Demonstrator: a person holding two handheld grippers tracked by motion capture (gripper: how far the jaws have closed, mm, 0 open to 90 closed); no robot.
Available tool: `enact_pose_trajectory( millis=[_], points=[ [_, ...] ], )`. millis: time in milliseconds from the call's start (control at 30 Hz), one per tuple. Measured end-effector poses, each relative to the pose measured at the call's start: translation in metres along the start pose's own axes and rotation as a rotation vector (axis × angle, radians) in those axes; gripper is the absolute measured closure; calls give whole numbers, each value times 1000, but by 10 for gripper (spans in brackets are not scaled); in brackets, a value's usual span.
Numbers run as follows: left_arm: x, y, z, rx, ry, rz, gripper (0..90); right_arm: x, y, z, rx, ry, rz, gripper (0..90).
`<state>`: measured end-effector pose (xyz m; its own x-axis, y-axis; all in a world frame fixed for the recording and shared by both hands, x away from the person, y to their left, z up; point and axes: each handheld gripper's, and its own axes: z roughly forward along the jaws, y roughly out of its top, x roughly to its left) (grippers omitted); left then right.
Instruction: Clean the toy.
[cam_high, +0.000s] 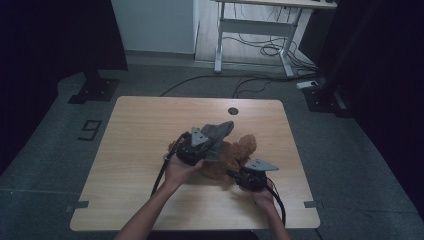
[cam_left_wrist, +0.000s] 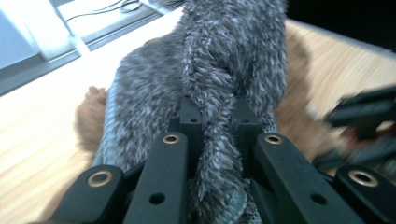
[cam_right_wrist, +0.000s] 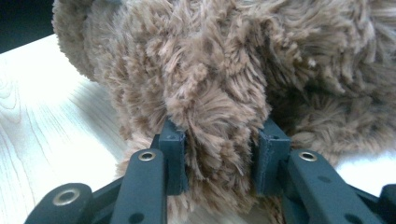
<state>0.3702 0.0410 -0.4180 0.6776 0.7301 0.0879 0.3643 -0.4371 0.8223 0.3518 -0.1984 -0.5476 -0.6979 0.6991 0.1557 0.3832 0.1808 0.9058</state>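
A brown plush toy (cam_high: 241, 149) lies in the middle of the wooden table (cam_high: 135, 150). A grey fuzzy cloth piece (cam_high: 220, 130) rests over its far side. My left gripper (cam_high: 212, 148) is shut on a fold of that grey cloth (cam_left_wrist: 224, 60), which runs up between its jaws (cam_left_wrist: 217, 114); brown plush (cam_left_wrist: 88, 119) shows behind it. At the toy's near right, my right gripper (cam_high: 236, 173) is shut on a thick tuft of the brown plush (cam_right_wrist: 233, 60), the fur bulging between its jaws (cam_right_wrist: 219, 140). The right gripper (cam_left_wrist: 364, 116) also appears blurred in the left gripper view.
The table has a round cable hole (cam_high: 233, 111) near its far edge. Beyond it stand a white desk frame (cam_high: 255, 30) with cables on the floor, and black stand bases at the left (cam_high: 95, 90) and right (cam_high: 320, 97). Bare wood surrounds the toy.
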Motion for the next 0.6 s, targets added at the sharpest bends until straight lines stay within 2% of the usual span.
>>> enact_pose_trajectory(
  millis=[100, 200, 267, 300, 367, 433, 600],
  points=[
    [-16, 20, 19, -6, -54, 5, 795, 0, 0, 0, 1, -1, 2, 628],
    [-32, 37, 45, 23, -94, 9, 795, 0, 0, 0, 0, 0, 2, 628],
    [-38, 40, 59, 51, -87, 23, 794, 0, -1, 0, -2, 1, 3, 628],
    [-41, 40, 70, 84, -73, 35, 795, 0, -1, 0, -1, 1, 2, 628],
    [-40, 34, 83, 123, -68, 21, 793, 0, -1, -1, 3, -1, 2, 628],
    [-34, 26, 88, 116, -71, -9, 793, 0, -1, -1, 6, -6, 6, 628],
    [-21, 18, 75, 115, -31, 4, 794, 1, -1, 0, 6, -8, 1, 627]
  ],
)
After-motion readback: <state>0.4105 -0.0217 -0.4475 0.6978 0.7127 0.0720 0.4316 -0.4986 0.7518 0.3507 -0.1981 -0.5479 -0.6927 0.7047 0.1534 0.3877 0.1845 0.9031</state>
